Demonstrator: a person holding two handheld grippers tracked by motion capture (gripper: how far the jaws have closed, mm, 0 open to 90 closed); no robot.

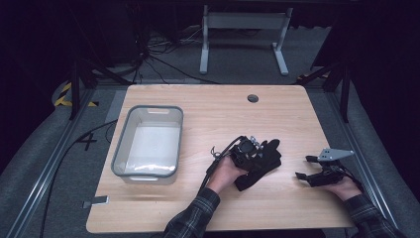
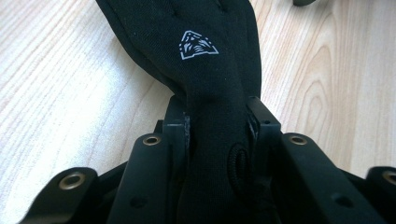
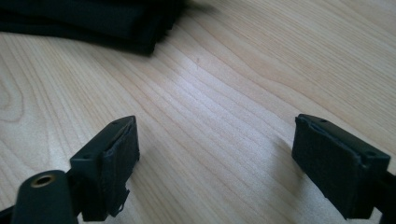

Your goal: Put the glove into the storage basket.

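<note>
My left fingers pinch the glove at one bunched fold; lifted, it may slip free. My right fingers, open, idle above the counter.

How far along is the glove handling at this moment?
Done: the left gripper has clamped the black glove, which lies on the table. In hand: that grip. Left: likely moving it to the grey bin, which looks empty. The right gripper is open, holding nothing.

Camera layout: one fixed overhead view, two gripper-mounted close views.

The high view looks forward and down over the whole desk. Each gripper view sits low, close to the desktop; all three share the black glove near the desk's near edge.
</note>
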